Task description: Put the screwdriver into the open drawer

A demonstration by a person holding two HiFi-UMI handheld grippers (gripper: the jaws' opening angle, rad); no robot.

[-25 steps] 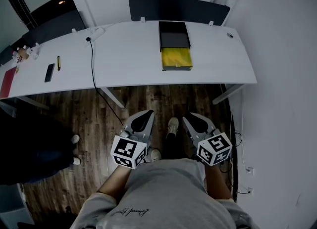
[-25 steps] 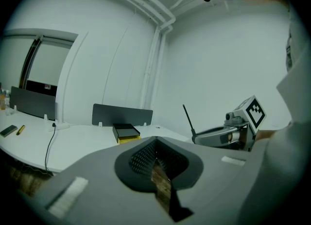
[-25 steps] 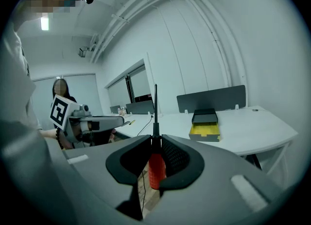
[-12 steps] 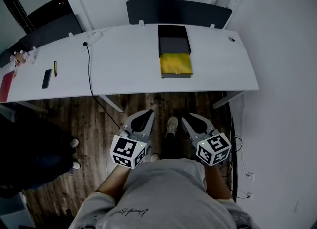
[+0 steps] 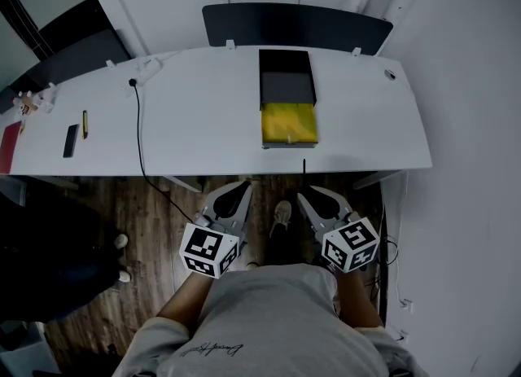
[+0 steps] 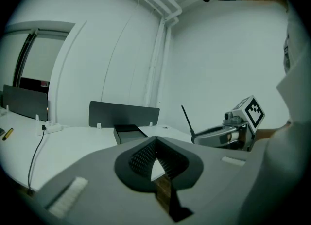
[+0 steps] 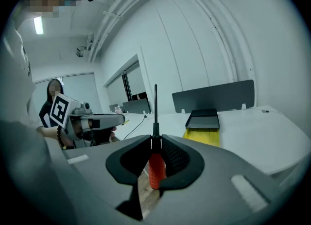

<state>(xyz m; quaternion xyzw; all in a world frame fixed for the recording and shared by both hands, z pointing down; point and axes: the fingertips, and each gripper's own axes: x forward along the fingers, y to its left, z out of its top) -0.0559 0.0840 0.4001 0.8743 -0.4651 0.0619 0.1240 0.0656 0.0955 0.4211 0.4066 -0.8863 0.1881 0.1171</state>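
My right gripper (image 7: 155,139) is shut on the screwdriver's red handle (image 7: 155,170); its thin black shaft (image 7: 155,107) sticks out forward past the jaw tips. In the head view the right gripper (image 5: 307,196) is held low in front of the body, the screwdriver's shaft tip (image 5: 304,168) just reaching the desk's near edge. The open drawer (image 5: 288,123), yellow inside, is pulled out of a black box (image 5: 286,78) on the white desk (image 5: 203,115), straight ahead. My left gripper (image 5: 242,189) is alongside, shut and empty; in its own view the left gripper's tips (image 6: 156,140) meet.
A black cable (image 5: 138,135) runs across the desk and down to the wooden floor. A phone (image 5: 71,140) and a yellow pen-like item (image 5: 85,123) lie far left. A dark partition panel (image 5: 297,25) backs the desk. A person in dark clothes (image 5: 49,261) stands left; a wall closes the right.
Both grippers have come forward toward the desk together; the desk and the drawer now lie nearer, and the screwdriver's tip reaches the desk edge. Neither gripper's jaws changed.
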